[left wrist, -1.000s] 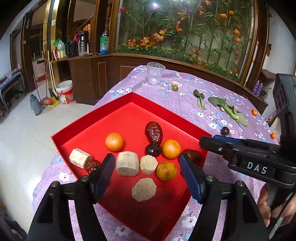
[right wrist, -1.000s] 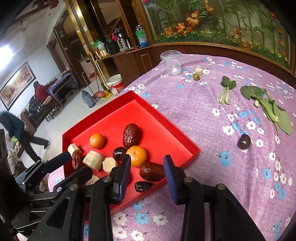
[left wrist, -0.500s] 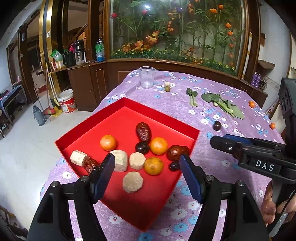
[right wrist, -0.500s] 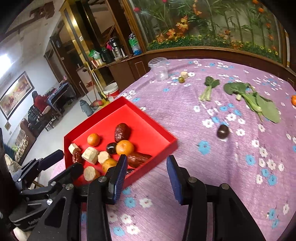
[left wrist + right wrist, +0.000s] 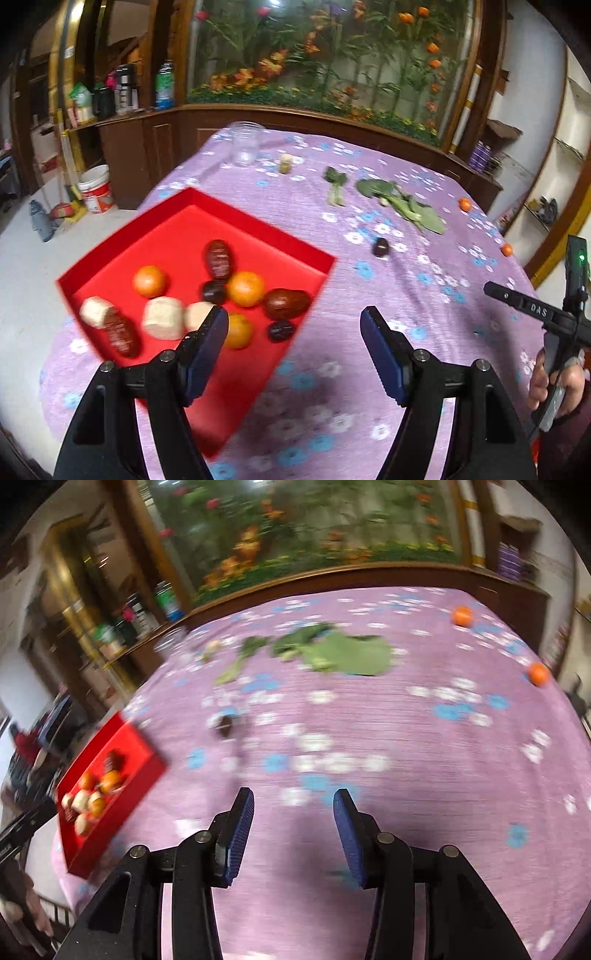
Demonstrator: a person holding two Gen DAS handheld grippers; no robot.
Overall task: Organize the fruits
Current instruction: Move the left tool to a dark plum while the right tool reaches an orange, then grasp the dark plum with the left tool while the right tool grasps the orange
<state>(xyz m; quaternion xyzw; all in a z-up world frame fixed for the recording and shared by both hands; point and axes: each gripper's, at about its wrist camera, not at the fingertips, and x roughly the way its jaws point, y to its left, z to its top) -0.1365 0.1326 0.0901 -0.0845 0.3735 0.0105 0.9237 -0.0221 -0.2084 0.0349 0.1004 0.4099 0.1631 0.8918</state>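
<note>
Leftmost, a glossy red cardboard tray point(image 5: 258, 240) holds smooth round oranges point(image 5: 149, 281), wrinkled dates point(image 5: 219, 257) and pale chalky blocks point(image 5: 163, 318). Both the left gripper point(image 5: 293, 334) and the right gripper point(image 5: 293, 812) hang with jaws apart and empty above the purple flowered tablecloth point(image 5: 424, 295). A dark plum point(image 5: 381, 246), leafy greens point(image 5: 402, 206) and two loose oranges point(image 5: 461, 616) lie farther right, before a flower mural point(image 5: 332, 55).

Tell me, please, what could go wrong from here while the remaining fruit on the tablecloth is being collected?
1. The two small oranges sit near the table's far edge; a nudge could roll them off.
2. The dark round fruit could roll away on the cloth when pinched.
3. The red tray looks crowded; another fruit could knock those inside.
</note>
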